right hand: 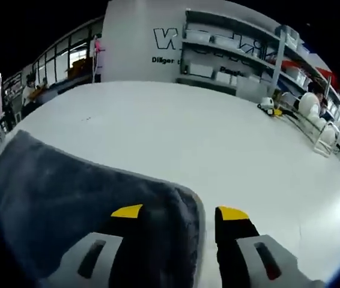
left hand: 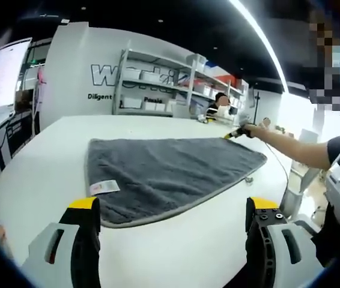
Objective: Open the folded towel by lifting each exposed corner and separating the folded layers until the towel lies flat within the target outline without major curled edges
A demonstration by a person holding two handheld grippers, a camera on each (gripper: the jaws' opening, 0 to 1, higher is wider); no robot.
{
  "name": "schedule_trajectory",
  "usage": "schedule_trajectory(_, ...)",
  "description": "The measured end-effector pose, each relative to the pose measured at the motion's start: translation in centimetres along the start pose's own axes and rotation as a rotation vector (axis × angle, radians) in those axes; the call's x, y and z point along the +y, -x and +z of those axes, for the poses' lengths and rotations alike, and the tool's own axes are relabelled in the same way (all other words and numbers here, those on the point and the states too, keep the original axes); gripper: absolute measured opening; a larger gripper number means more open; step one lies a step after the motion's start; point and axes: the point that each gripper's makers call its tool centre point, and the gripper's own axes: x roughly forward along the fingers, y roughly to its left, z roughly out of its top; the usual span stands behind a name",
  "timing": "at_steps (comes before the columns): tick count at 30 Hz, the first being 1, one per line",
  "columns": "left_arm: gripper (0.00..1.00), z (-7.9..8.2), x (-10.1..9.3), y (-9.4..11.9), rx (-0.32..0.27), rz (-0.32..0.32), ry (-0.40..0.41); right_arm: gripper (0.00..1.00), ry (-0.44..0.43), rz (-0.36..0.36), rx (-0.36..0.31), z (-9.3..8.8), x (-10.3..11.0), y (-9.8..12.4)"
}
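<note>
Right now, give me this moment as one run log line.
towel: spread on table | left tool: open, short of the edge | right tool: open, straddling a corner

Left gripper view low over table, right gripper view close above shared towel.
</note>
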Motion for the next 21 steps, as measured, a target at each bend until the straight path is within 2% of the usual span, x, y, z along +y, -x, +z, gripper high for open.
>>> schedule_trajectory(4, 0.99, -0.1, 0.1, 0.0, 0.002, 0.004, -0.001, 0.66, 0.104, 0.066, 0.065, -1.1, 2.4, 3.2)
schedule_trajectory(8, 0.99, -0.2, 0.2, -0.1, 0.0, 0.014, 0.002, 0.75, 0.15, 0.155, 0.127, -3.3, 5.7, 6.2)
schedule_trajectory(11, 0.99, -0.1, 0.1, -0.2, -0.023, 0.009, 0.022, 0.87, 0.203, 0.168, 0.12, -4.4, 7.5, 8.6)
schedule_trajectory(13, 0.99, 0.0, -0.1, -0.3, -0.027, 0.001, 0.024, 0.9, 0.216, 0.184, 0.108, -4.8, 8.5, 9.8)
schedule_trajectory(14, 0.99, 0.0, -0.1, -0.3, -0.032, 0.0, 0.027, 0.91, 0.23, 0.216, 0.088, -5.0, 9.5, 10.8)
schedule_trajectory(16, 0.99, 0.2, -0.3, -0.3, -0.037, -0.005, 0.026, 0.96, 0.216, 0.245, 0.069, -5.4, 10.7, 12.1)
schedule_trajectory(19, 0.99, 0.5, -0.3, 0.0, -0.051, -0.011, 0.029, 0.95, 0.211, 0.257, 0.018, -5.8, 11.7, 13.6)
schedule_trajectory(21, 0.99, 0.6, -0.2, 0.1, -0.055, -0.007, 0.029, 0.96, 0.217, 0.252, 0.018, -6.9, 11.9, 14.5)
